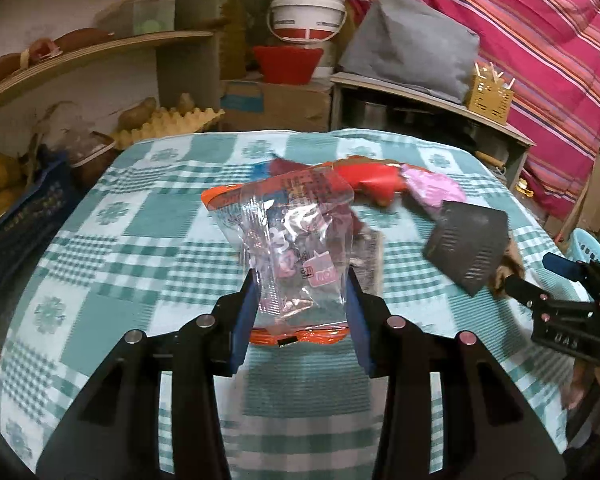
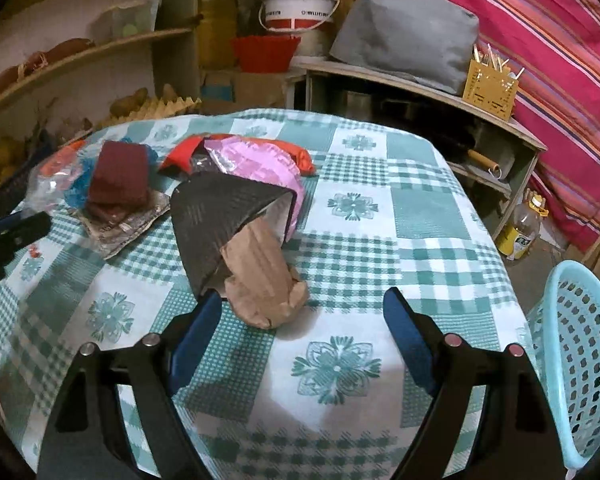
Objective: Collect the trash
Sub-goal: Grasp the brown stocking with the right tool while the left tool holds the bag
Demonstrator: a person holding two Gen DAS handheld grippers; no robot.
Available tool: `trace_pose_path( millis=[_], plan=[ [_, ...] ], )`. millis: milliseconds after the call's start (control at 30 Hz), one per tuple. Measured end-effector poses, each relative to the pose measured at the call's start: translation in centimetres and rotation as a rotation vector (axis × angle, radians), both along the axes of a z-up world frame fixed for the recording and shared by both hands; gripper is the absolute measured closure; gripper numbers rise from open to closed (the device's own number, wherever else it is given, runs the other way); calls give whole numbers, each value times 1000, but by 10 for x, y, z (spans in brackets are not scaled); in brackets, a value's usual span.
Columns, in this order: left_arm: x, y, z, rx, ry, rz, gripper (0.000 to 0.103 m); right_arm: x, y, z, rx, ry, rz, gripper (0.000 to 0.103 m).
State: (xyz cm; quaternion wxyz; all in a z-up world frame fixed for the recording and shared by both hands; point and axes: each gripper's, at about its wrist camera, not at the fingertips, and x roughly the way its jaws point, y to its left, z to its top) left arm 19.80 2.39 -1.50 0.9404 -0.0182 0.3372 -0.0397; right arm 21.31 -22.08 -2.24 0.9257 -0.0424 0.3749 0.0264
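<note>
Your left gripper (image 1: 302, 280) is clenched on a clear wrapper (image 1: 296, 240) with orange ends — the blue pads press its sides and it stands up off the tablecloth (image 1: 112, 208). Your right gripper (image 2: 304, 308) is released, its jaws wide with nothing between them; just beyond its left finger lies a brown paper bag (image 2: 264, 280), its far end tucked under a dark folded carton (image 2: 216, 216). Behind the carton sits a pink wrapper (image 2: 256, 160), touching a red packet (image 2: 300, 156) farther back. To the left, a maroon pouch (image 2: 118, 176) rests on a flat foil wrapper (image 2: 128, 228) — a blue piece (image 2: 80, 188) shows beside it. A light-blue basket (image 2: 580, 352) stands off the table's right edge. Beyond the table you see a white bucket (image 1: 306, 14) above a red bowl (image 1: 288, 64).
</note>
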Motion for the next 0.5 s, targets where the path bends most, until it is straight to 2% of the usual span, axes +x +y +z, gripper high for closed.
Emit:
trace_pose_path(
  millis=[133, 200, 367, 500],
  plan=[
    [-2, 17, -2, -5, 2, 19, 63, 6, 5, -3, -14, 20, 8, 25],
    [-3, 23, -3, -10, 2, 25, 63, 10, 6, -4, -10, 32, 15, 39],
    [-3, 27, 0, -21, -7, 26, 63, 13, 8, -8, 12, 53, 47, 58],
    [-4, 24, 1, -22, -12, 20, 63, 11, 8, -7, 19, 49, 47, 59]
  ],
)
